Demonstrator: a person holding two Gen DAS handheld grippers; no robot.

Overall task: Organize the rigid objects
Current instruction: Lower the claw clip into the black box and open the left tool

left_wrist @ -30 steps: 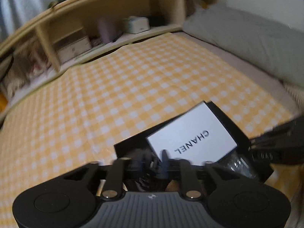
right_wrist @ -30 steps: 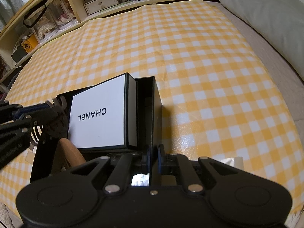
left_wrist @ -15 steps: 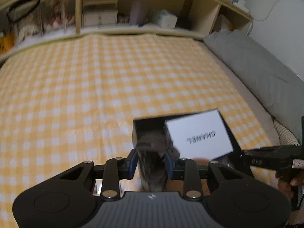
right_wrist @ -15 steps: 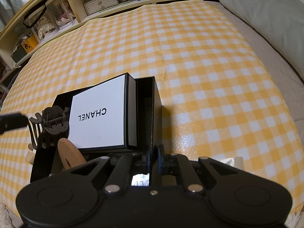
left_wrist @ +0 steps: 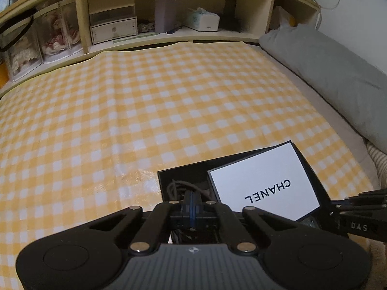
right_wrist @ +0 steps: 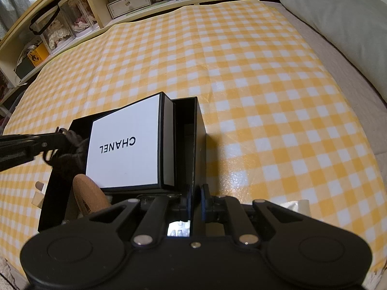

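Observation:
A black open box (right_wrist: 200,123) (left_wrist: 164,181) lies on the yellow checked cloth. Inside it sit a white CHANEL box (right_wrist: 125,145) (left_wrist: 261,183), a cork-coloured piece (right_wrist: 89,195) and a dark hair claw clip (right_wrist: 70,145) (left_wrist: 183,188). My right gripper (right_wrist: 197,200) is shut on the box's near right wall. My left gripper (left_wrist: 191,205) is closed, fingertips together above the box's left part over the clip; it enters the right wrist view from the left (right_wrist: 58,135).
A wooden shelf unit (left_wrist: 154,19) with drawers, a tissue box and display cases runs along the far edge. A grey pillow (left_wrist: 338,77) lies on the right. Small pale items (right_wrist: 38,193) lie by the box's left side.
My left gripper let go of the hair clip, which now lies in the box, drew back, then closed and returned over the box's left part. My right gripper stayed still.

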